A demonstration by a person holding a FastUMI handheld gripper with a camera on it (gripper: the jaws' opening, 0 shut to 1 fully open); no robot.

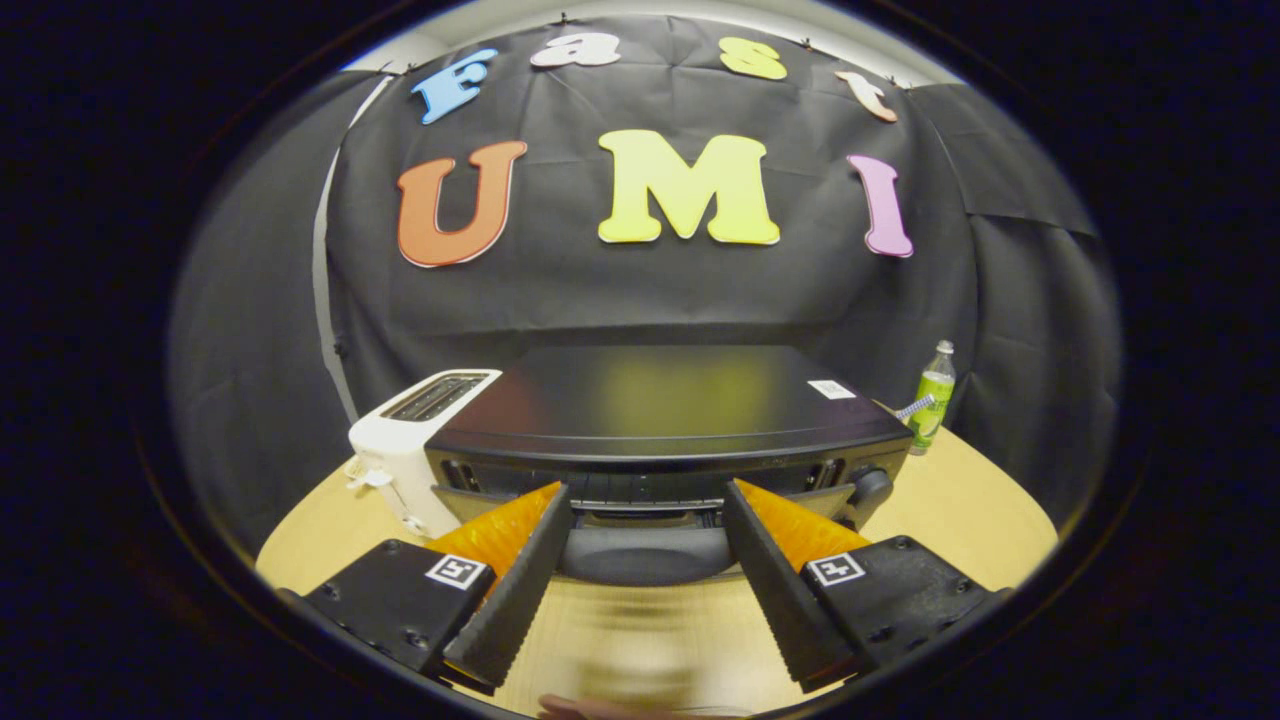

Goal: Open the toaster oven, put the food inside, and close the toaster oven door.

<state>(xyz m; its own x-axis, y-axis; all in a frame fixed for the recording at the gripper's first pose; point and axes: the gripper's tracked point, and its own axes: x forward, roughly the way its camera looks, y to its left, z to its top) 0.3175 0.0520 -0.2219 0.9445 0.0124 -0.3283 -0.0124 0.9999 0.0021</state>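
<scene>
— Is there any writing you can read here?

— None. The white sticker [831, 389] at the right rear corner of the toaster oven [660, 400] top is too small. Your gripper [646, 490], fingers spread at the oven's front, carries two square black-and-white markers [456, 572], which bear only patterns. The bottle [933, 400] label is blurred.

The toaster oven [665, 420] is a wide black box with a flat, glossy top, standing upright on the table [960, 510]. A small white sticker sits near its top's far right corner, and a round knob shows at the right of its front. Its door [645, 550] seems to hang tilted open at the front, though blur makes this uncertain.
</scene>
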